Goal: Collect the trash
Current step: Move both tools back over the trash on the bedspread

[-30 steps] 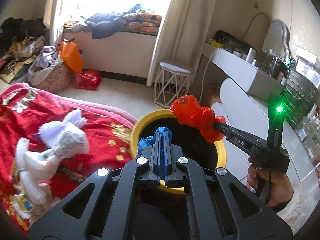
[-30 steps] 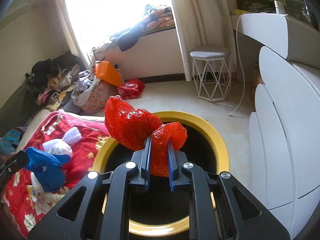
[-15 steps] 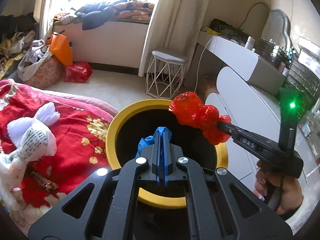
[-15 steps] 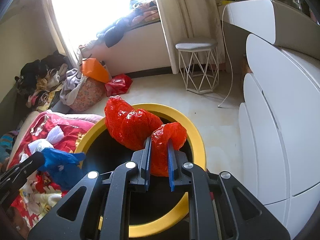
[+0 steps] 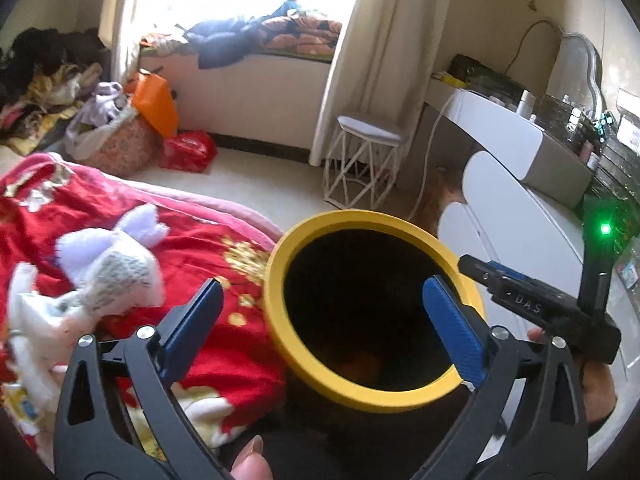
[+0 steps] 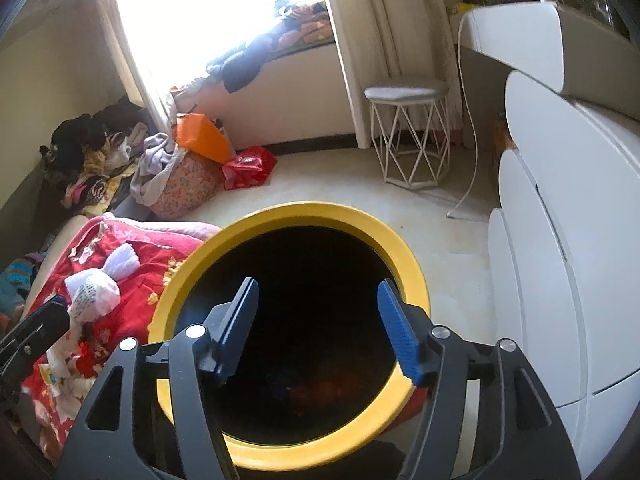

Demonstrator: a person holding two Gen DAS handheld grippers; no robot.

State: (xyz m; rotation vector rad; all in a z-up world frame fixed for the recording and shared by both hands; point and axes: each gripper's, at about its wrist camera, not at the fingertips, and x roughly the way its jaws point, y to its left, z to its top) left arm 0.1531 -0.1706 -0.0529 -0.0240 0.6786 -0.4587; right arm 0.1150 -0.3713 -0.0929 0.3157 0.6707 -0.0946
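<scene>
A black bin with a yellow rim [image 5: 348, 218] stands beside the bed; it also shows in the right wrist view [image 6: 412, 276]. My left gripper [image 5: 320, 312] is open and empty over the bin's mouth. My right gripper [image 6: 316, 320] is open and empty above the bin. Deep in the dark bin a red bag [image 6: 324, 390] and a blue scrap [image 6: 280, 380] show faintly. The right gripper also shows in the left wrist view [image 5: 480, 270] at the bin's right rim. The left gripper's tip [image 6: 48, 312] shows at the left of the right wrist view.
A red bedspread [image 5: 216, 264] with a white plush toy [image 5: 108, 264] lies left of the bin. White curved drawers [image 6: 560, 280] stand right. A white wire stool [image 6: 408, 136], a red bag [image 6: 248, 166] and clothes piles [image 6: 168, 176] sit by the window.
Both grippers opened. The blue scrap left my left gripper and the red bag left my right gripper; both now lie inside the bin.
</scene>
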